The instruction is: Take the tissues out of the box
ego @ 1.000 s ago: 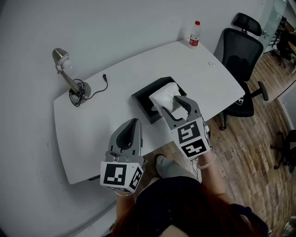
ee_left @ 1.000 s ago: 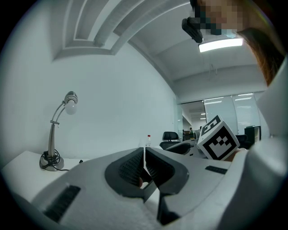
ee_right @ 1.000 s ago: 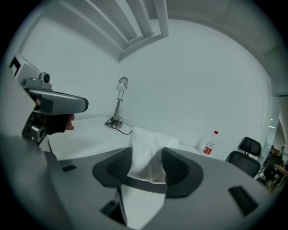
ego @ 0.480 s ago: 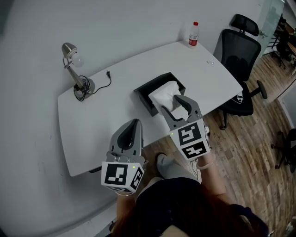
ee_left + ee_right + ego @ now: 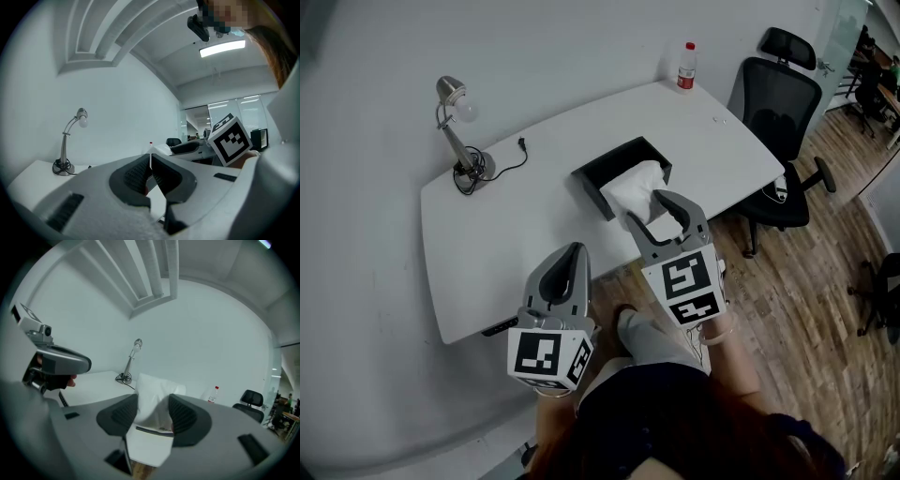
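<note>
Tissues: a white tuft (image 5: 633, 190) stands up out of the black box (image 5: 614, 161). No loose sheet shows on the table (image 5: 516, 234).
Box: sits on the table towards the near edge, opening upward, with the tissues in its nearer half.
Progress: judged not yet begun, since nothing has been drawn out and the whole stock is left to remove.
Right gripper: the right gripper (image 5: 647, 208) has its jaws spread, with nothing pinched. In its own view the tuft (image 5: 154, 392) is framed in the gap between the two pads, and neither pad presses on it.
Tissues relative to right gripper: straight ahead of the jaws and just beyond their tips. In the head view the tips overlap the near right edge of the tuft. Whether they brush the paper or stand short of it cannot be settled from this angle.
Left gripper: the left gripper (image 5: 573, 249) has its jaws pressed together and empty. It is held off the near table edge, to the left of the box and apart from it.
Surroundings: a desk lamp (image 5: 455, 127) stands at the far left of the table, a bottle (image 5: 685, 67) at the far corner, and an office chair (image 5: 783, 108) beyond the right end.
Next step, as judged: close the right jaws on the tuft, then lift it clear.
</note>
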